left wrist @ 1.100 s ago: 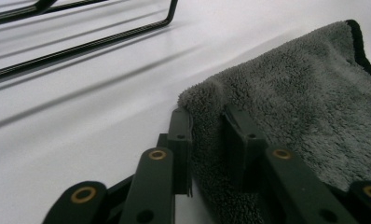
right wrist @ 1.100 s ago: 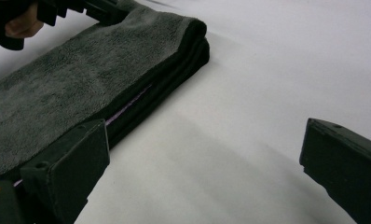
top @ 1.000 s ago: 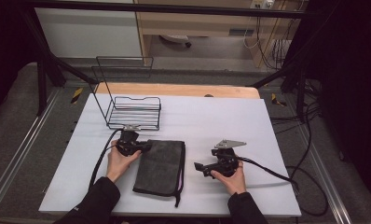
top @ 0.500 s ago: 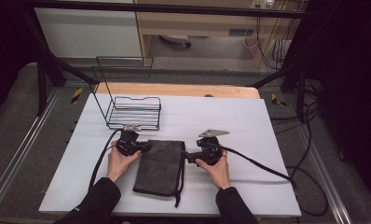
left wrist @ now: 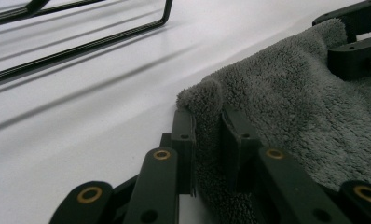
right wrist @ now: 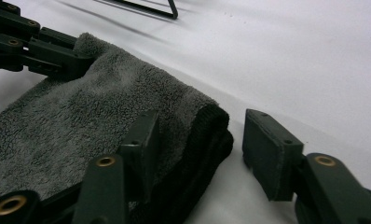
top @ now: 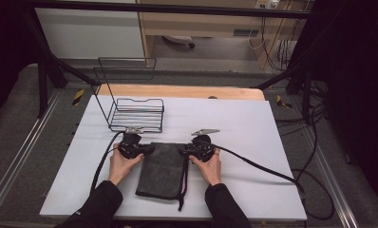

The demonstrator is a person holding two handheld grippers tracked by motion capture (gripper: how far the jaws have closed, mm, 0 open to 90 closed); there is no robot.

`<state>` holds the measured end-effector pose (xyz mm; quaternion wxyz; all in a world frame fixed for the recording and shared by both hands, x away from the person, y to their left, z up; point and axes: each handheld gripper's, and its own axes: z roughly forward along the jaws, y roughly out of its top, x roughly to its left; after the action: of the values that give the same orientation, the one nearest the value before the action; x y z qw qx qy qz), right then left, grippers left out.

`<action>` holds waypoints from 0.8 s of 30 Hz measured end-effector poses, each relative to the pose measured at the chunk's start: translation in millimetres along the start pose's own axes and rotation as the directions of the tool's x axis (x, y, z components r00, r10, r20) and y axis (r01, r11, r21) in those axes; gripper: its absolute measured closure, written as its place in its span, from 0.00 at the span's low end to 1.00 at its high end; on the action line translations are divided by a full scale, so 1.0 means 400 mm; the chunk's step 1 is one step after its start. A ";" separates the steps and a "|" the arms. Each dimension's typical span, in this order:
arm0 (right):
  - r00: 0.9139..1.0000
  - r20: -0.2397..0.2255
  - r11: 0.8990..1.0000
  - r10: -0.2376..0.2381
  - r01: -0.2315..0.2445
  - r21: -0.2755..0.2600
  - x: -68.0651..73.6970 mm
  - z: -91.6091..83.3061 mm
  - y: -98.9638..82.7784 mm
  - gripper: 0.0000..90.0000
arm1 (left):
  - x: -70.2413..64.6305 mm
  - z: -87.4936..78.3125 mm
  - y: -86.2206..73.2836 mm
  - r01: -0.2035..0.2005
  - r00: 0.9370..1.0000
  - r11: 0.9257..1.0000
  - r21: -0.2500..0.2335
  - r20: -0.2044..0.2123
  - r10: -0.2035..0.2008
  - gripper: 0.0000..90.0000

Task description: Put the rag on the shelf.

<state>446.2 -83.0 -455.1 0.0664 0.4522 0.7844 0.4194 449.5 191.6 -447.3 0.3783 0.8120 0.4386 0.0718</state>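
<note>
A folded dark grey towel lies on the white table in front of the person. My left gripper is shut on its far left corner; in the left gripper view the pile is pinched between the pads of that gripper. My right gripper straddles the far right corner. Its jaws have just been closing: in the right gripper view the folded edge sits between them, one pad on the cloth, the other a gap away from it. A thin pink-edged strap trails along the towel's right side.
A black wire basket stands just behind the left gripper, with its tall back frame toward the far edge. A wooden board borders the table's far side. Black cables run from both grippers across the table.
My right gripper has slid left across the table to the towel's far right corner, and its jaws have narrowed around that corner. The left gripper and the towel have not moved.
</note>
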 end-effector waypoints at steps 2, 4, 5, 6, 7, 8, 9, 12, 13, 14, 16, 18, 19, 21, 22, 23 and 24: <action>1.000 -0.006 1.000 0.014 -0.014 0.006 0.002 0.000 -0.001 0.62 | 0.000 0.000 0.000 -0.002 1.000 1.000 -0.001 0.001 0.002 0.84; 0.999 -0.009 0.999 0.031 -0.031 0.013 0.003 -0.001 -0.001 0.66 | 0.001 0.000 0.000 -0.003 1.000 1.000 0.000 0.001 0.003 0.84; 0.999 -0.013 0.999 0.041 -0.041 0.016 0.004 -0.001 -0.001 0.68 | 0.001 0.000 0.000 -0.003 1.000 1.000 0.000 0.002 0.003 0.84; 0.999 -0.017 0.999 0.051 -0.051 0.020 0.004 -0.001 -0.001 0.70 | 0.001 0.000 0.000 -0.002 1.000 1.000 0.000 0.003 0.002 0.84; 0.998 -0.023 0.998 0.060 -0.059 0.025 0.004 -0.001 0.000 0.72 | 0.002 0.000 0.000 -0.001 1.000 1.000 -0.001 0.005 0.001 0.84; 0.997 -0.027 0.997 0.072 -0.071 0.029 0.005 -0.001 0.000 0.74 | 0.002 0.000 0.000 -0.001 1.000 1.000 -0.001 0.005 0.001 0.84; 0.996 -0.032 0.996 0.081 -0.080 0.035 0.004 -0.001 0.001 0.75 | 0.002 0.000 -0.001 -0.001 1.000 1.000 -0.002 0.006 0.001 0.84; 0.994 -0.045 0.994 0.101 -0.099 0.046 0.003 0.001 0.002 0.79 | 0.001 0.000 0.000 0.005 1.000 1.000 -0.003 0.005 -0.005 0.84; 0.993 -0.049 0.994 0.104 -0.102 0.048 0.003 0.001 0.002 0.80 | 0.000 -0.001 0.000 0.005 1.000 1.000 -0.002 0.003 -0.005 0.85; 0.993 -0.052 0.993 0.105 -0.103 0.049 0.002 0.001 0.003 0.81 | -0.001 -0.001 0.000 0.007 1.000 1.000 -0.002 0.002 -0.007 0.85; 0.992 -0.056 0.993 0.110 -0.107 0.053 0.001 0.000 0.004 0.83 | -0.001 -0.002 0.001 0.012 1.000 1.000 -0.002 0.003 -0.012 0.87; 0.992 -0.061 0.992 0.115 -0.112 0.055 0.000 0.000 0.006 0.84 | 0.002 -0.004 0.001 0.014 1.000 1.000 0.001 0.009 -0.014 0.88; 0.991 -0.062 0.992 0.117 -0.114 0.057 -0.001 0.000 0.007 0.84 | 0.003 -0.005 0.001 0.019 1.000 1.000 0.000 0.014 -0.019 0.88; 0.991 -0.066 0.992 0.115 -0.112 0.056 -0.001 -0.001 0.008 0.85 | 0.006 -0.009 0.002 0.024 0.999 1.000 -0.003 0.023 -0.024 0.89; 0.991 -0.067 0.992 0.115 -0.112 0.055 -0.001 -0.002 0.009 0.85 | 0.007 -0.012 0.002 0.022 0.999 1.000 -0.006 0.027 -0.022 0.89; 0.992 -0.067 0.993 0.111 -0.108 0.052 -0.001 -0.003 0.009 0.85 | 0.008 -0.016 0.003 0.025 0.999 1.000 -0.013 0.029 -0.024 0.89; 0.992 -0.068 0.993 0.110 -0.107 0.051 0.000 -0.005 0.010 0.85 | 0.010 -0.022 0.003 0.027 0.999 0.999 -0.021 0.038 -0.026 0.89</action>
<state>447.9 -83.4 -450.9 0.0051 0.4806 0.7701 0.4194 448.8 199.0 -441.0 0.3960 0.8032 0.4414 0.0562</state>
